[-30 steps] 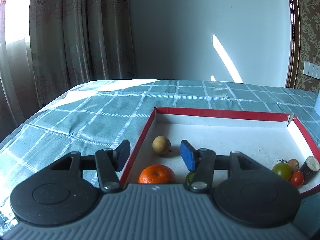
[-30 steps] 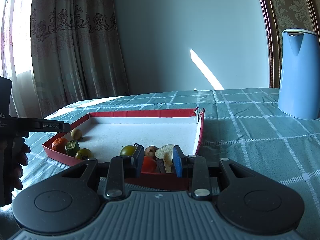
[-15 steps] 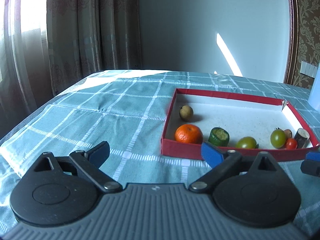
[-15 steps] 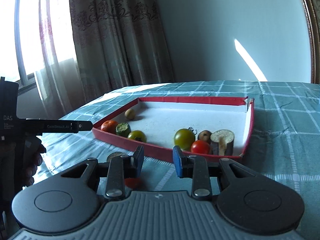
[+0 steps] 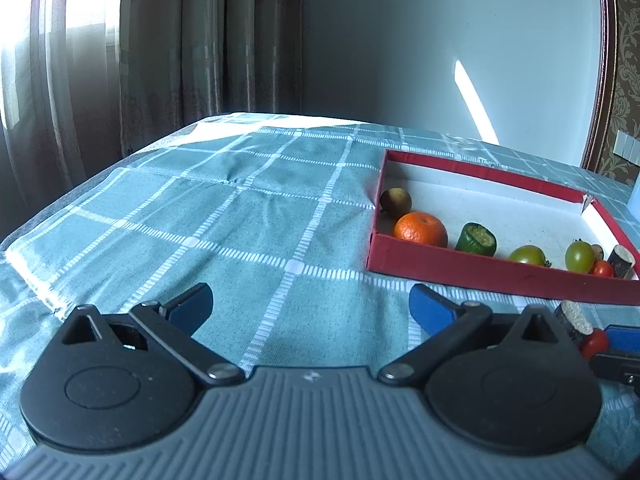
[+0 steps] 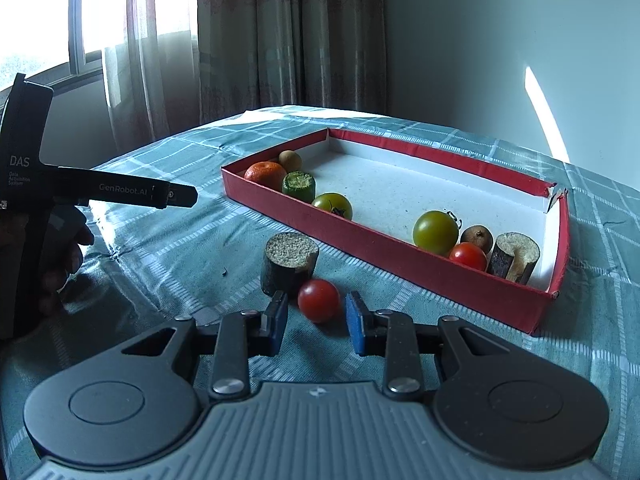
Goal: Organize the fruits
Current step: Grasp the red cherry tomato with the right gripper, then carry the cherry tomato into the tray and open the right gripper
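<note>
The right tool (image 6: 316, 322) is released, its blue pads flanking the small round red tomato (image 6: 319, 300) on the teal checked desk (image 5: 240, 216), the dark cut cylinder (image 6: 289, 263) touching just ahead-left. Closing off-centre could roll the tomato away or nudge that cylinder. The left tool (image 5: 310, 306), spread wide, holds nothing; the shallow red cardboard tray (image 6: 380, 246) lies ahead-right. Half a second ago, the right tool stood farther back.
</note>
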Action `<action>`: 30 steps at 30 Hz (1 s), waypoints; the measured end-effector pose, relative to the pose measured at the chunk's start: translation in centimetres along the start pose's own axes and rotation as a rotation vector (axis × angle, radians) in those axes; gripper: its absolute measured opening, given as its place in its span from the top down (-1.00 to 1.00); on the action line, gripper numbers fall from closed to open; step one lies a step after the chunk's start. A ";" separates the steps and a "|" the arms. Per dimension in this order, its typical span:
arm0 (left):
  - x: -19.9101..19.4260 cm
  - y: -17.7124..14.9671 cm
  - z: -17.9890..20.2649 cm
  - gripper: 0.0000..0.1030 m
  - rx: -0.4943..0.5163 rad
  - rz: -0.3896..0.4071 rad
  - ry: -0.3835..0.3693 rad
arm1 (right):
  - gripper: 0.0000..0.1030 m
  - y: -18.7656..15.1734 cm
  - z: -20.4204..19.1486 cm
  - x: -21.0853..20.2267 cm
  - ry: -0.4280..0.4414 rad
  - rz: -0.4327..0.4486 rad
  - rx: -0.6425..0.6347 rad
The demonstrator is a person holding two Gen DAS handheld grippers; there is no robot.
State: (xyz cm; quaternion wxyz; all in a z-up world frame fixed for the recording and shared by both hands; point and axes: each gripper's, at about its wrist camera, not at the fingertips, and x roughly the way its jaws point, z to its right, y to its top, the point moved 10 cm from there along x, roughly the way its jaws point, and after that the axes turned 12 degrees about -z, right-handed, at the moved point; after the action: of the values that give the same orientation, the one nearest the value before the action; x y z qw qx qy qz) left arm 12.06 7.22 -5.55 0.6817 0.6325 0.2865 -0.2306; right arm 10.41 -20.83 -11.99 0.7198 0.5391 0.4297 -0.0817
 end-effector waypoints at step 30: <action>0.0 -0.1 0.3 -1.00 0.002 -0.006 -0.038 | 0.55 6.6 3.5 0.9 -0.155 0.117 0.074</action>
State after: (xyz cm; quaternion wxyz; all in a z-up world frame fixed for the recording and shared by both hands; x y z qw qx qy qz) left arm 12.06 6.92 -5.65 0.6858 0.6277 0.2751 -0.2450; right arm 16.67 -20.83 -7.83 0.7340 0.5817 0.3371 -0.0968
